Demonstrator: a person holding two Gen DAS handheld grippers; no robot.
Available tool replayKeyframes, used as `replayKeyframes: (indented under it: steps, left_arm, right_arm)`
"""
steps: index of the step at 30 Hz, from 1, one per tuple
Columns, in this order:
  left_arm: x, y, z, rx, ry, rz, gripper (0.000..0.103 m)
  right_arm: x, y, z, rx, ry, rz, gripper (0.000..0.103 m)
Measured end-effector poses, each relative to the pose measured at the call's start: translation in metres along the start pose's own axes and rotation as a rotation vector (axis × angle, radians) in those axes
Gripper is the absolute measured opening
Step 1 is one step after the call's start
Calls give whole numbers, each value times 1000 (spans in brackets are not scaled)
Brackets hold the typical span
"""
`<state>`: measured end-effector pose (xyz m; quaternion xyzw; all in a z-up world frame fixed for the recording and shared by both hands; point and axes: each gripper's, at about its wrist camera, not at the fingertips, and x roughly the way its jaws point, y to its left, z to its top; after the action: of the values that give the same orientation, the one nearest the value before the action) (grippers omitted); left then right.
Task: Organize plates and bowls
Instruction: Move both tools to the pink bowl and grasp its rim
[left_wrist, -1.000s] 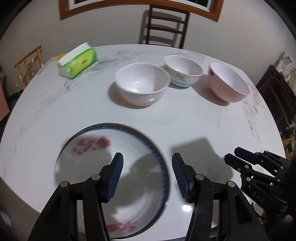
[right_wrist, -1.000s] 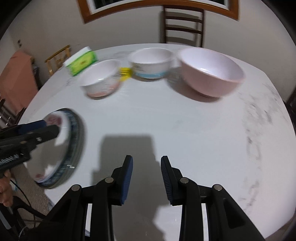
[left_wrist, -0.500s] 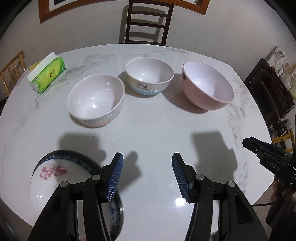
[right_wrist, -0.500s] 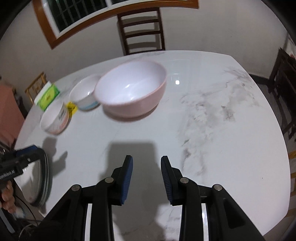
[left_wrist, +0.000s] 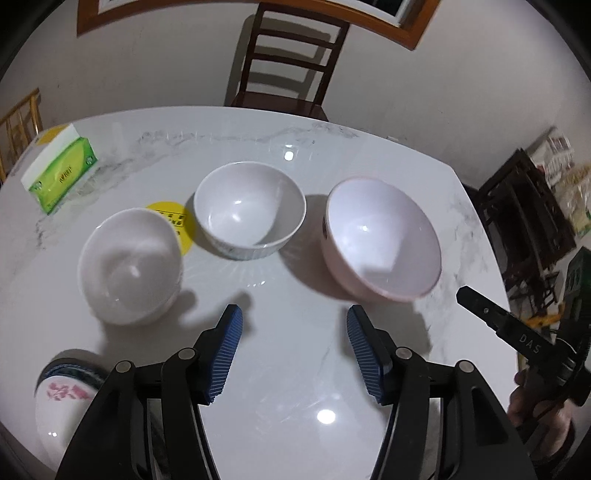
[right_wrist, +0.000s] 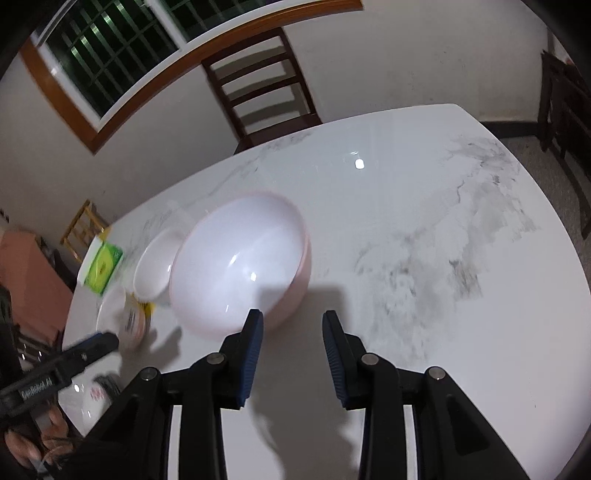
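- The left gripper (left_wrist: 293, 349) hangs over the near part of the white marble table (left_wrist: 295, 387), its blue-padded jaws spread wide apart with nothing between them.
- The right gripper (right_wrist: 291, 354) is likewise above the table's near side, jaws apart and empty; its left pad sits just in front of the pink bowl's near wall, and whether it touches cannot be told.
- At the near left corner of the table lies the plate (left_wrist: 62, 398) with a dark blue rim and pink flower print, partly hidden behind the left gripper's arm.
- Further in, three bowls stand upright in a loose row across the middle of the table.
- The white ribbed bowl (left_wrist: 129, 266) is the leftmost, toward the left edge and nearest the plate.
- A yellow round sticker (left_wrist: 173, 221) shows on the table just behind that bowl, between it and the next one.
- The white bowl with printed band (left_wrist: 249, 210) stands in the middle of the row, slightly further back, close to its neighbours but apart from them.
- The pink bowl (left_wrist: 380, 240) is the largest and rightmost, toward the right side of the table; in the right wrist view it (right_wrist: 240, 262) fills the space just ahead of the gripper.
- A green tissue box (left_wrist: 59, 173) sits near the far left edge.
- Beyond the far edge a dark wooden chair (left_wrist: 288, 59) stands against the wall.
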<state>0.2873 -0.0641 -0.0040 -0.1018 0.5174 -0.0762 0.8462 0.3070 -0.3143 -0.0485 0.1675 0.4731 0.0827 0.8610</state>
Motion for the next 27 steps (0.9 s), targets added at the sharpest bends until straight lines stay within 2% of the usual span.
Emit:
replayKeyframes:
  steps: [7,19,27]
  left_arm:
    - [26,-2,26,-80,69,-50,55]
    - [69,-19,40,-128,135,-71,53]
    - [87,-23,45,-134,139,-41,36]
  right_arm:
    - [29,1,32,9,25,-25,34]
    - [66,-4,38,1,60,-63,34]
    - [79,-2,41,-24,79,-78,34]
